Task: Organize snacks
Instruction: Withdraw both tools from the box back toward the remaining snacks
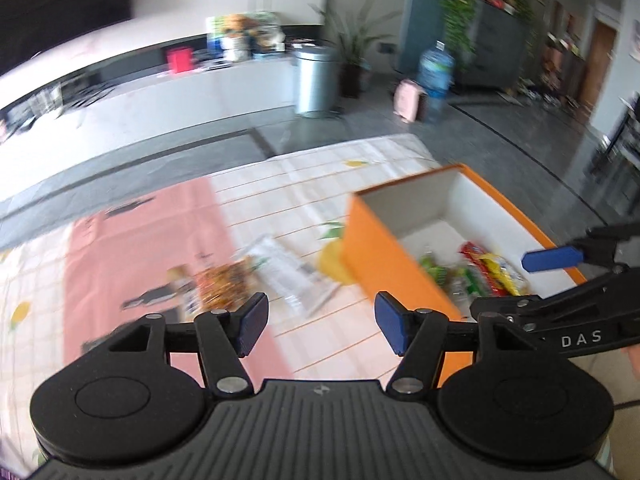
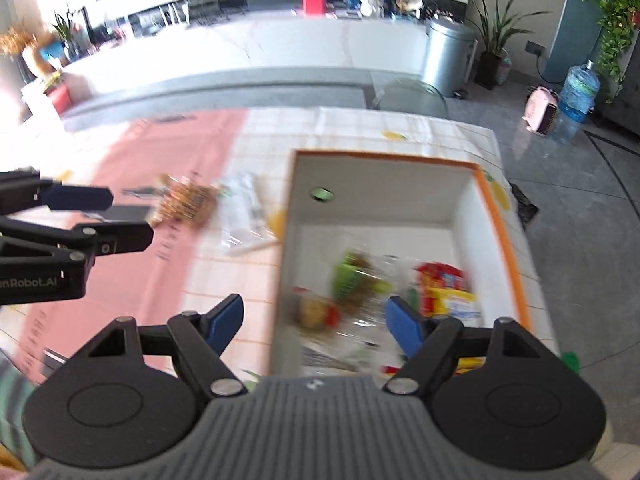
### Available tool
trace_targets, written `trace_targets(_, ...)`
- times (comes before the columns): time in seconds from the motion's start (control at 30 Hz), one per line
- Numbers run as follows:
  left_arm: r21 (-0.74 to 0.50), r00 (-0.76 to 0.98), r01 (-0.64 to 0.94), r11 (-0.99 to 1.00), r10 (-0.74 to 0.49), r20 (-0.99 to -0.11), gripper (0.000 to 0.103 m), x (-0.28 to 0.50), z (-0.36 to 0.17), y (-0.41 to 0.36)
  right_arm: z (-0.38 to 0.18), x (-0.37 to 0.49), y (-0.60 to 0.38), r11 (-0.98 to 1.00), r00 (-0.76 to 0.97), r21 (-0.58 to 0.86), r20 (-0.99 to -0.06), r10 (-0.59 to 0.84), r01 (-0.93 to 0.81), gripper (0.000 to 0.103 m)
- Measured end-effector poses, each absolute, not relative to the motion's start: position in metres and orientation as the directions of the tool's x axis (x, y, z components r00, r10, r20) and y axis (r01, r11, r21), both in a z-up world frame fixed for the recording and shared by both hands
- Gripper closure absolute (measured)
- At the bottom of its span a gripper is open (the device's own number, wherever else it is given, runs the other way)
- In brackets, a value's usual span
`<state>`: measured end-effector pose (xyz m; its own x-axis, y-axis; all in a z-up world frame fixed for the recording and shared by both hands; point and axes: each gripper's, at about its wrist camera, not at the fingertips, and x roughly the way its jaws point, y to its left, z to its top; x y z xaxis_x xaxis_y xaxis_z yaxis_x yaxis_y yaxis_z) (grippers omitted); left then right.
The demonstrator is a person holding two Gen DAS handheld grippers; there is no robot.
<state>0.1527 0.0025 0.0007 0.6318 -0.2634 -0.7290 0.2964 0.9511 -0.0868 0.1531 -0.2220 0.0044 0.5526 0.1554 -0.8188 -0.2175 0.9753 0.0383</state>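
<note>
While both grippers hover with fingers spread wide and empty, snacks lie in and beside the orange box.

Ahead of the left gripper lie a brown snack bag and a clear packet (both blurred); the box wall stands right of its fingers. The right gripper hangs over the boxed snacks.

Home kitchen, long counter, pedal bin

The box looks like matt cardboard, orange outside and white inside. The snack packets in it are glossy plastic. A printed cloth covers the desk. The bin is brushed metal, and the floor is shiny tile.
</note>
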Motion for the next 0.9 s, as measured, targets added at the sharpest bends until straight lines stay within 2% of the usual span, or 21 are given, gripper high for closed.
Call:
trace_targets(0.27,-0.136,0.646,0.154,0.979,-0.204,-0.736,0.031,0.138,-0.011,0.078,-0.008,0.135,-0.157,0.972,0.616,0.089,-0.759,0.209,-0.219,0.027)
trace_targets(0.53,-0.188,0.67,0.081,0.979,-0.193,-0.717,0.031,0.122,-0.021,0.117,-0.03,0.117,-0.114,0.973,0.677,0.101,-0.703,0.216,-0.205,0.027)
trace_targets(0.73,-0.213,0.667,0.097,0.972,-0.222,-0.712,0.03,0.123,-0.03,0.121,-0.047,0.107,-0.102,0.978,0.708,0.115,-0.675,0.207,-0.176,0.027)
trace_targets(0.9,-0.208,0.644,0.13,0.97,-0.242,-0.726,0.03,0.135,-0.041,0.113,-0.058,0.115,-0.096,0.976,0.702,0.089,-0.682,0.204,-0.197,0.032)
